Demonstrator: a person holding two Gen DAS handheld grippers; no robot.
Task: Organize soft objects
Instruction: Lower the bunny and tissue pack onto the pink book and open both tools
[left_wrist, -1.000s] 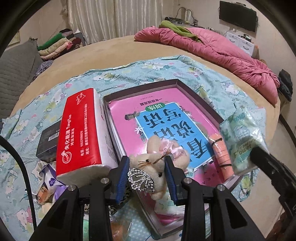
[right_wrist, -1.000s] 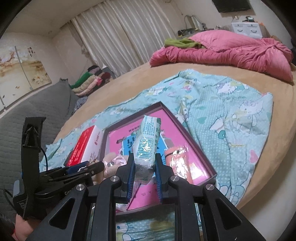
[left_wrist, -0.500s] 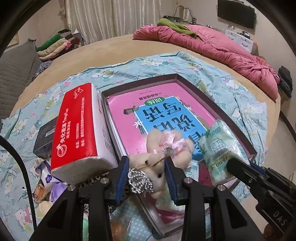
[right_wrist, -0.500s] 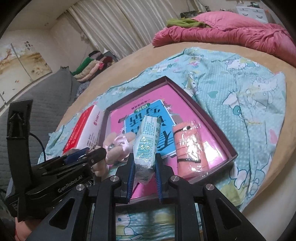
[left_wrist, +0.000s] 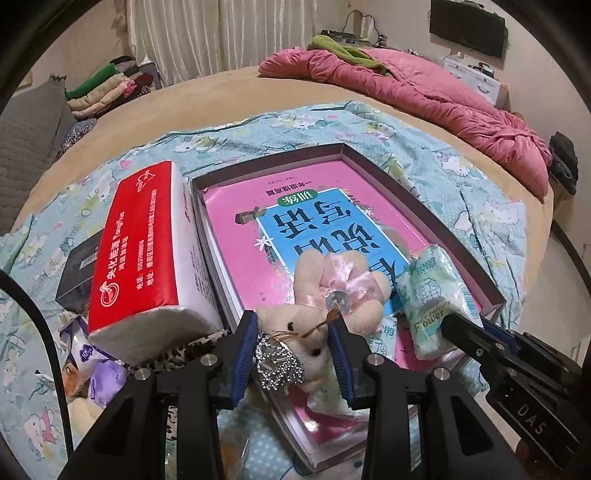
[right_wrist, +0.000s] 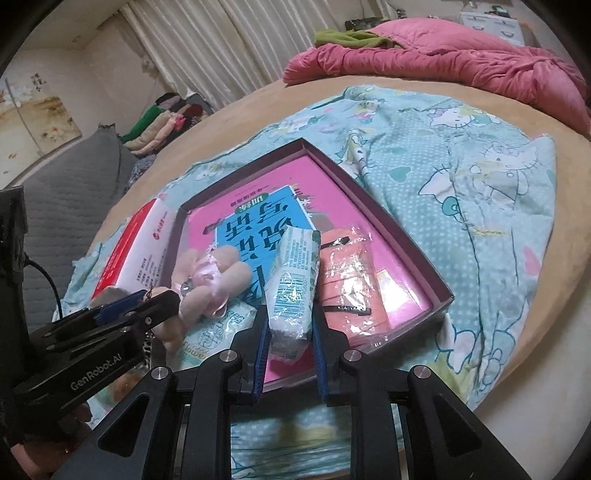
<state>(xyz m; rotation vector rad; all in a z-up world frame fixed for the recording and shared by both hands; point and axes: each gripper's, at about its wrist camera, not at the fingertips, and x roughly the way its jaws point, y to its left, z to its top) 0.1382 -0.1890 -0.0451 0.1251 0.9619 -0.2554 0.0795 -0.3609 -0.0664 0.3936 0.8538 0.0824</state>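
Two tissue packs (right_wrist: 291, 284), one plush bunny (left_wrist: 325, 291), one box (right_wrist: 417, 254)

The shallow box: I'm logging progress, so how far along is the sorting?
Done: an orange pack and a tissue pack lie in the box. In hand: right gripper opening around a tissue pack; left gripper holds a plush bunny. Left: red tissue pack outside.

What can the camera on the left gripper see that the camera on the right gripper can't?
Only the left wrist view shows the bunny's face, a sparkly crown charm and a black box beside the red tissue pack.

Only the right wrist view shows the orange packet in the tray, and a wall painting.

Both show the plush bunny in the left gripper, the tissue packet between the right gripper's opening jaws, the pink book and pink quilt.
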